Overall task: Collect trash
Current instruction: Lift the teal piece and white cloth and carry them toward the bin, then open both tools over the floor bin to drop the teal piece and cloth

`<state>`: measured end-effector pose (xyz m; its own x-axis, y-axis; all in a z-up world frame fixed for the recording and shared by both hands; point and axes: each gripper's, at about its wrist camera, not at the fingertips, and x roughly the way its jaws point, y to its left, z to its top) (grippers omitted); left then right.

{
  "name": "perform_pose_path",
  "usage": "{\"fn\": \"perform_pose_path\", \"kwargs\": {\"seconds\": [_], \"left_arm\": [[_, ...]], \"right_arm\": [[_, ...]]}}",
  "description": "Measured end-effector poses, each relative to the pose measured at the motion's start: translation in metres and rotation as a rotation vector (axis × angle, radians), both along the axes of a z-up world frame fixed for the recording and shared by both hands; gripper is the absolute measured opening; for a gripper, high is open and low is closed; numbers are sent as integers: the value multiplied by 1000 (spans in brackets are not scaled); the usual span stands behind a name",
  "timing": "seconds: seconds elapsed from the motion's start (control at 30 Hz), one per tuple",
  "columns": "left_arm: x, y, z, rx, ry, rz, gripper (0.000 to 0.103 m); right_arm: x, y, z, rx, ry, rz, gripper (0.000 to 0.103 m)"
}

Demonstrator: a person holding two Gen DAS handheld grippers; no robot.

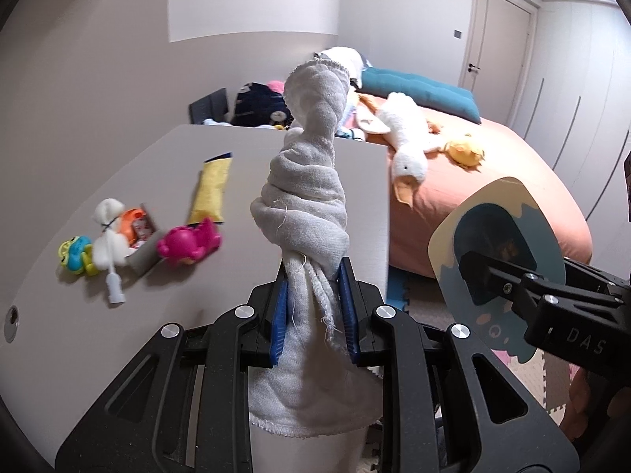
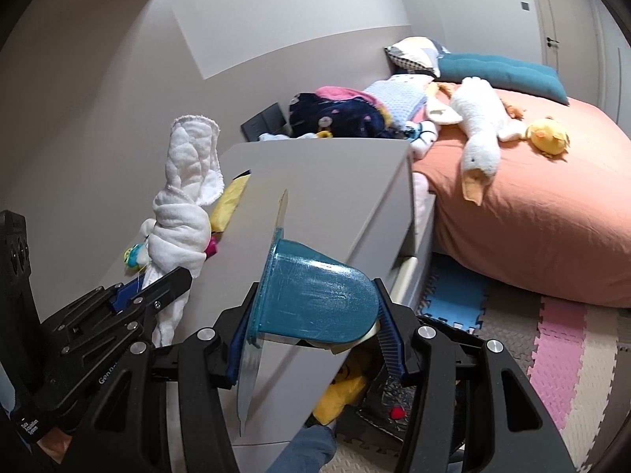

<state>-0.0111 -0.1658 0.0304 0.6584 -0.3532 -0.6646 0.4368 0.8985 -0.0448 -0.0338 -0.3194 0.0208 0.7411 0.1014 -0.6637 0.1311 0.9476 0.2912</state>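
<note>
My left gripper (image 1: pixel 314 307) is shut on a twisted, knotted white cloth (image 1: pixel 305 197) and holds it upright above the grey table (image 1: pixel 165 165); it also shows in the right wrist view (image 2: pixel 181 216). My right gripper (image 2: pixel 311 339) is shut on a teal plastic blister package with a card backing (image 2: pixel 315 295), held off the table's right edge; it also shows in the left wrist view (image 1: pixel 497 252). On the table lie a yellow wrapper (image 1: pixel 211 187), a white cotton wad with a syringe (image 1: pixel 108 236), a pink toy (image 1: pixel 189 242) and a green-blue toy (image 1: pixel 75 254).
A bed with an orange sheet (image 2: pixel 532 213) stands right of the table, with a white goose plush (image 2: pixel 479 126), a yellow chick plush (image 2: pixel 548 136) and a teal cushion (image 2: pixel 501 73). Foam puzzle mats (image 2: pixel 560 351) cover the floor. A yellow item (image 2: pixel 341 394) lies below my right gripper.
</note>
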Motion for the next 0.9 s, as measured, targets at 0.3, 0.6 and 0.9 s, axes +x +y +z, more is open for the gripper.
{"fn": "perform_pose_path", "kwargs": {"seconds": [0.3,0.6,0.9], "left_arm": [[-7,-38,-5,15,12,-76,23],[-20,-80,-14,33,29,-170,23],[-24,-115,-26,49,52,-246,23]], "right_arm": [[-21,-37,0,10,-11,-87,55],[-41,-72,-4,16,-5,-169,55],[-57,-105,-10,18,13,-237,55]]}}
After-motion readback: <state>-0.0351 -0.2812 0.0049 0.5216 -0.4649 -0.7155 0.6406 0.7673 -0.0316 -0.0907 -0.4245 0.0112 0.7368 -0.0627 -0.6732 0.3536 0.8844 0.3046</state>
